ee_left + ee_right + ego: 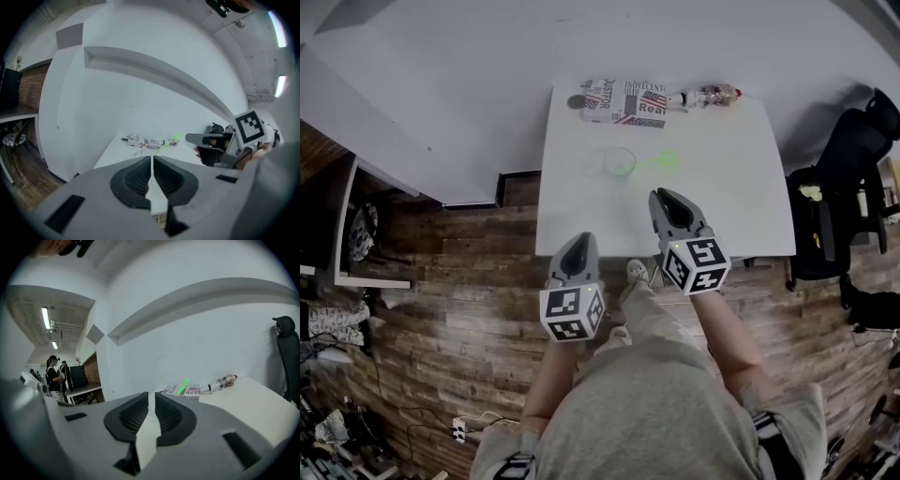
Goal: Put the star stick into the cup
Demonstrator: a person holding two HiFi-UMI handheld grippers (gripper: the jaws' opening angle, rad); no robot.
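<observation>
The person stands at the near edge of the white worktop (741, 197), both forearms stretched forward and down, one pair of tongs in each hand. The left tongs (579, 244) are held lower and nearer to the body, over the wooden floor (469, 281) just before the worktop edge, with the tip pointing to the worktop. Its jaws are pressed together, only a thin slit shows between them, and nothing is in it. The right tongs (664, 199) reach further, and the tip is already above the near part of the worktop and points towards the far side. Its jaws are also brought together to a narrow line, and they carry nothing. The cube with square markers on each pair faces up to the person.

The star stick (664, 160) is bright green and is not in either pair of tongs. It is in the middle of the worktop, with one end at the clear cup (617, 161) and the other end to the right of it. From the two gripper views it rises at a slant, so it seems to lean in the cup, but I cannot tell this for sure. Both tongs are well apart from it.

Behind the cup, at the far edge, lies a flat box (623, 101) with flag print, and a small bottle (705, 97) lies just beside it on the right. A black chair (848, 178) stands to the right of the worktop.
</observation>
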